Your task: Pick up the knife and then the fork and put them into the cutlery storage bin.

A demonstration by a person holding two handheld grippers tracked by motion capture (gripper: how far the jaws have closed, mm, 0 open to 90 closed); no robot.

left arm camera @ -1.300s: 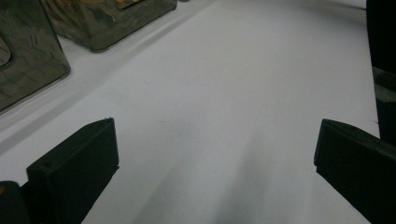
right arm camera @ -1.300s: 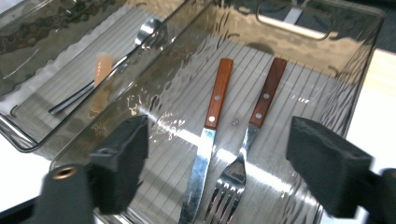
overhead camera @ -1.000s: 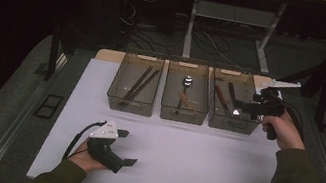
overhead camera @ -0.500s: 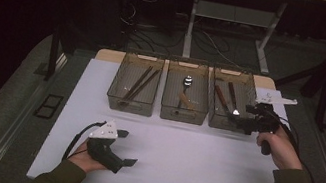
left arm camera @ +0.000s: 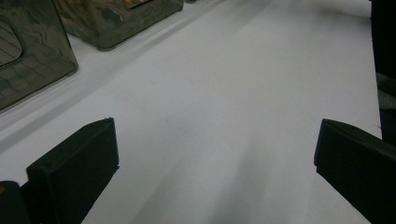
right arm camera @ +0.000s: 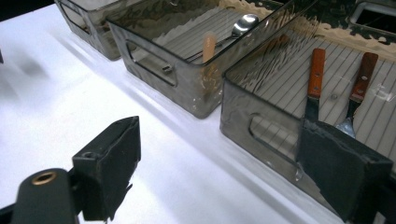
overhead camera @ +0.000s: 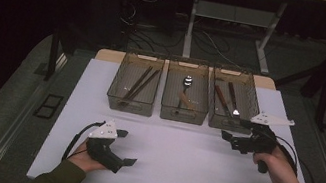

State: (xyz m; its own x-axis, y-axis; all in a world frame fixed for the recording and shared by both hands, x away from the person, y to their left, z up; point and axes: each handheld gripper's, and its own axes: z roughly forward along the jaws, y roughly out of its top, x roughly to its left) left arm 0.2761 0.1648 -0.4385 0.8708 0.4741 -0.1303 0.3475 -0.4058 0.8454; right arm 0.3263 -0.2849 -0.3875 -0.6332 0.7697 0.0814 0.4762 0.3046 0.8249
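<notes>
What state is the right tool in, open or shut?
Open. The right tool has its jaws wide apart with white table between them and nothing gripped; it sits just in front of the right bin.

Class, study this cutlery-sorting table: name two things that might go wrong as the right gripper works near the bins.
1. The right gripper hangs open, close in front of the right bin; a careless swing might knock that light bin's wall and shift it.
2. The two wooden-handled utensils lie side by side and flat on the ribbed floor, so the fingers may catch both, or slip off one.
</notes>
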